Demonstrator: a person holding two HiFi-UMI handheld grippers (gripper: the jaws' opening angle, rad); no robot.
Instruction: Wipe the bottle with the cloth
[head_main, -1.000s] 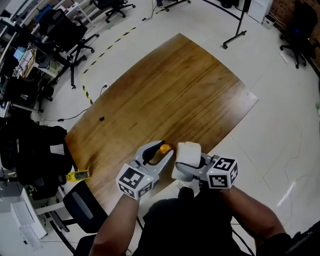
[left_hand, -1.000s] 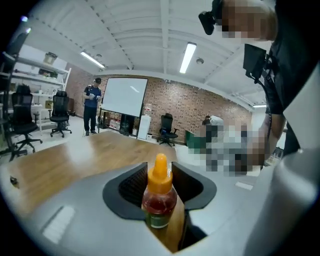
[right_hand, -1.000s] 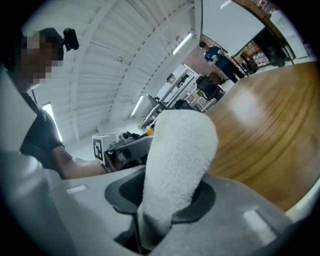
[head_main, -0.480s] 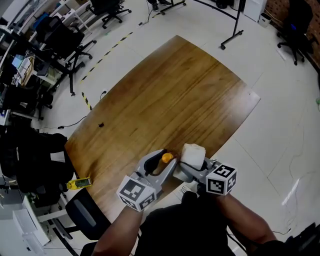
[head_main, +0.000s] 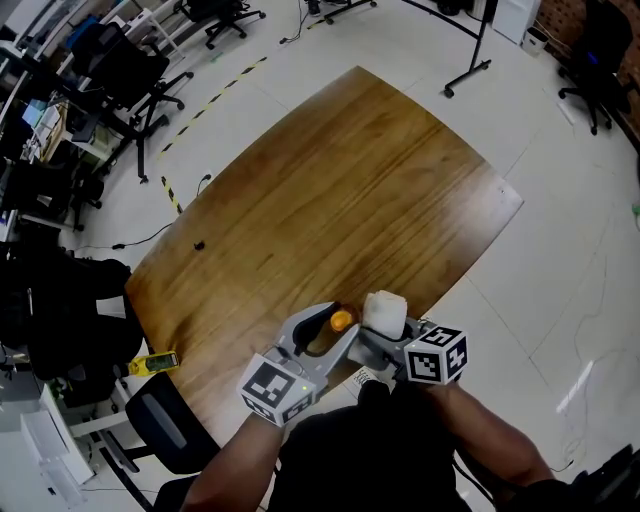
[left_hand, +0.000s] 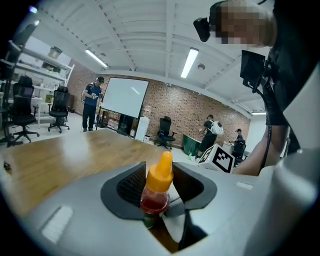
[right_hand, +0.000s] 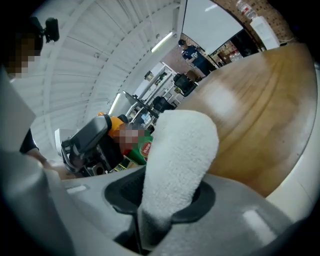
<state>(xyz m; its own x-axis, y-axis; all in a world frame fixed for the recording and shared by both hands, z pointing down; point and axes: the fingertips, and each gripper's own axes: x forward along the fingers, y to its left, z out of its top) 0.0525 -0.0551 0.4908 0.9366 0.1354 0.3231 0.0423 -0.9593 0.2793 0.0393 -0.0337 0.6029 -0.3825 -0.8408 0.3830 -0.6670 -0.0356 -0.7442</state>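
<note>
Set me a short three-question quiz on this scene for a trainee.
1. True or false: the left tongs hold nothing.
2. What do the right tongs hold? A) a sponge B) a white cloth C) a brush
3. Fill in: the cap of the bottle is coloured ___.

Key
1. False: they are shut on the bottle.
2. B
3. Orange
</note>
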